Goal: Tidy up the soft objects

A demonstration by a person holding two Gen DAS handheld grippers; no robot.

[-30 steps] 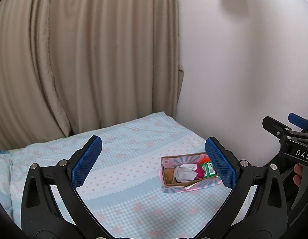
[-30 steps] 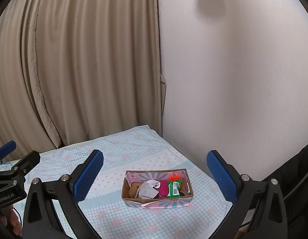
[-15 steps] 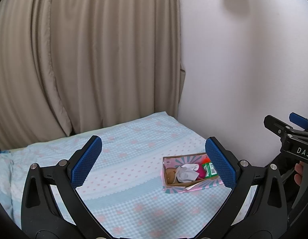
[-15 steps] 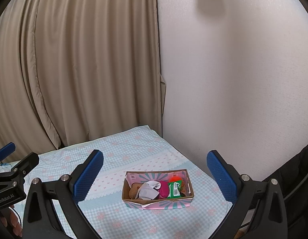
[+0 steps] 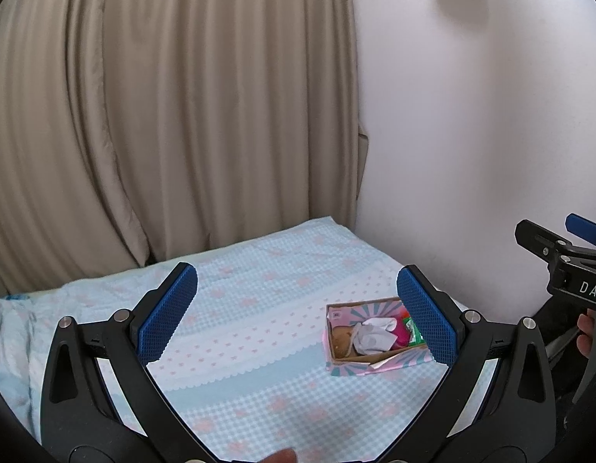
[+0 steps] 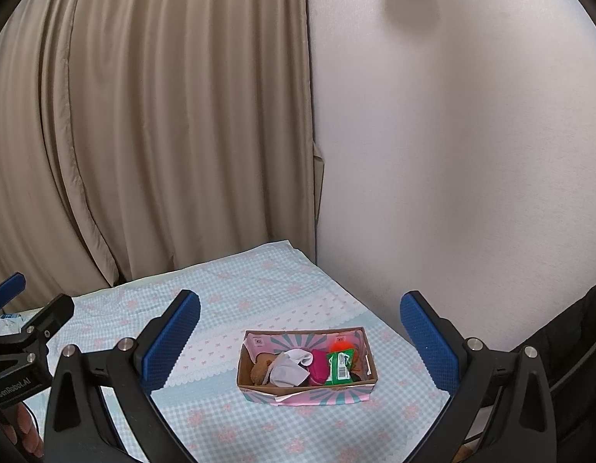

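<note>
- You face a corner of a room: beige curtains [image 6: 151, 135] hang on the left and a plain white wall [image 6: 452, 154] runs along the right.
- Below them lies a bed [image 6: 259, 293] covered in a light blue checked sheet with pink patterns and white scalloped bands.
- Your task's things sit in a small cardboard box [image 6: 305, 386] with a pink and teal printed outside, resting on the sheet near the wall.
- Inside the box you can see a brown plush piece [image 6: 259, 368] at the left end, a white sock [image 6: 292, 366] draped beside it, a magenta item [image 6: 319, 366] in the middle, a green packet [image 6: 339, 364] with a barcode label, and something orange [image 6: 338, 345] at the far wall.
- Your left gripper [image 5: 298, 318] hangs above the sheet with its jaws spread wide and nothing between the blue pads [image 5: 168, 312]; the box [image 5: 371, 339] shows just inside its right pad, partly covered by it.
- Your right gripper [image 6: 300, 341] also hangs spread wide and empty, well above the box, which appears between its two pads.
- Each gripper shows at the edge of the other's view, level and side by side, with fingers of your hand [image 5: 585, 333] on the right handle.
- At the lower right of the right wrist view a dark garment [image 6: 579, 332] fills the edge.
</note>
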